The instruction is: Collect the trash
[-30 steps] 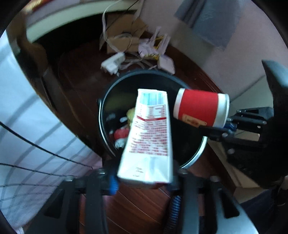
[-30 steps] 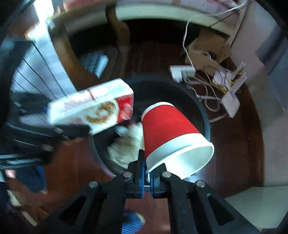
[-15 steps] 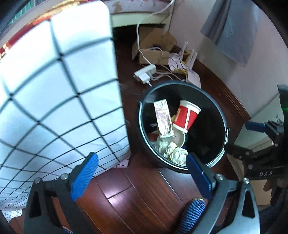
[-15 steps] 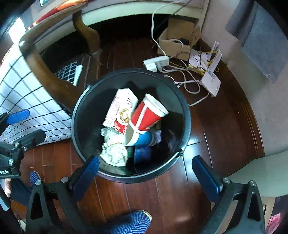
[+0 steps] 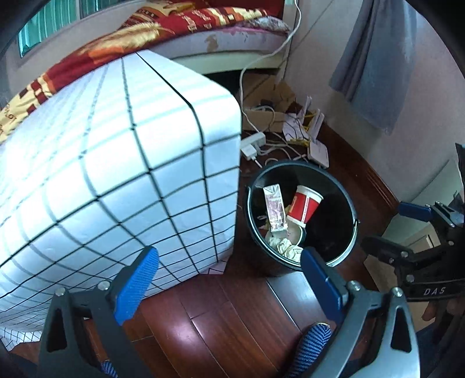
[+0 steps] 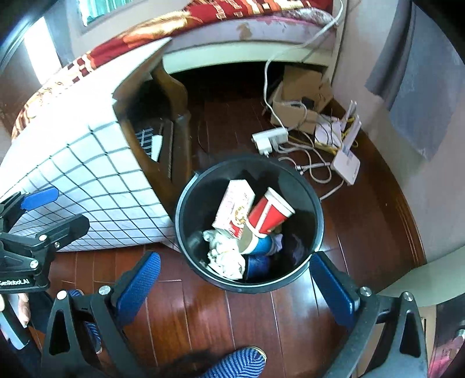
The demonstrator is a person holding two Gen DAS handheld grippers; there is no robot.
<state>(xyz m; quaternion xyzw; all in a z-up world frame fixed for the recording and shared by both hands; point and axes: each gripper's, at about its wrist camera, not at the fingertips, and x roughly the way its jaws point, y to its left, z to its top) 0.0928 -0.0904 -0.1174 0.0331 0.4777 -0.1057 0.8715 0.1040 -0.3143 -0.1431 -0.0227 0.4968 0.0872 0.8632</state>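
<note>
A black round bin [image 5: 350, 203] [image 6: 186, 197] stands on the dark wood floor. Inside it lie a white-and-red carton [image 5: 274, 208] [image 6: 235, 210], a red paper cup [image 5: 305, 206] [image 6: 270, 213], crumpled white paper [image 5: 286, 245] [image 6: 225, 253] and a blue cup [image 6: 261, 245]. My left gripper [image 5: 229, 279] hangs above the floor in front of the bin, jaws wide open and empty. My right gripper [image 6: 235, 286] is likewise open and empty above the bin's near rim. Each gripper shows in the other's view, the right gripper [image 5: 418, 229] at the right edge and the left gripper [image 6: 37, 215] at the left edge.
A table under a white checked cloth [image 5: 116, 174] [image 6: 87, 186] stands left of the bin. Behind the bin lie a power strip [image 6: 270, 139], tangled cables, a white router [image 6: 347, 165] and a cardboard box [image 6: 302, 96]. A bed [image 5: 174, 23] lies beyond. Blue slippers [image 6: 235, 363] show below.
Both grippers let go, the left of the carton and the right of the red cup, which now lie in the bin. Both grippers rose and drew back, with jaws wide.
</note>
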